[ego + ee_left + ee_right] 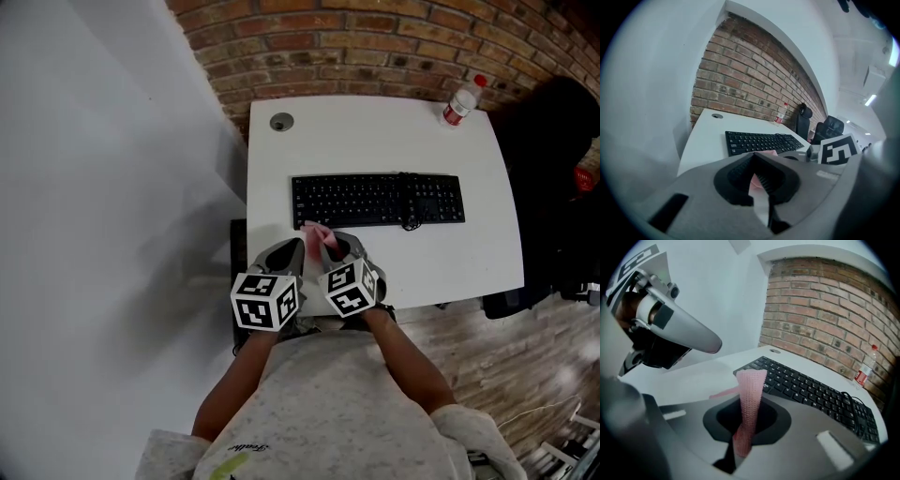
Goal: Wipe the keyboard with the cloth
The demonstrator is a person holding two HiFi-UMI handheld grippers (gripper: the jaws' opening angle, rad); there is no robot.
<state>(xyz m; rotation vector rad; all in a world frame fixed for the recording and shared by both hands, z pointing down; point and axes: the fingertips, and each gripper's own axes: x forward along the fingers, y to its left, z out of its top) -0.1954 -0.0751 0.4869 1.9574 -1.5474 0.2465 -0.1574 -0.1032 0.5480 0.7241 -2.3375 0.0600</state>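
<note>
The black keyboard [377, 199] lies across the middle of the white table [487, 244]. My right gripper [327, 243] is shut on the pink cloth [749, 404], which stands up between its jaws just in front of the keyboard [811, 390]. From above, the cloth [315, 231] shows at the keyboard's near left corner. My left gripper [298, 247] hovers close beside it on the left, jaws together. In its own view only a thin slit shows between them, with a bit of pink cloth [754, 180] seen through it. In the right gripper view its closed tip [715, 344] hangs above the table, apart from the cloth.
A plastic water bottle [461, 101] with a red cap stands at the table's back right corner. A round cable grommet [281, 121] sits at the back left. A brick wall [375, 42] runs behind the table, and dark chairs [553, 187] stand to its right.
</note>
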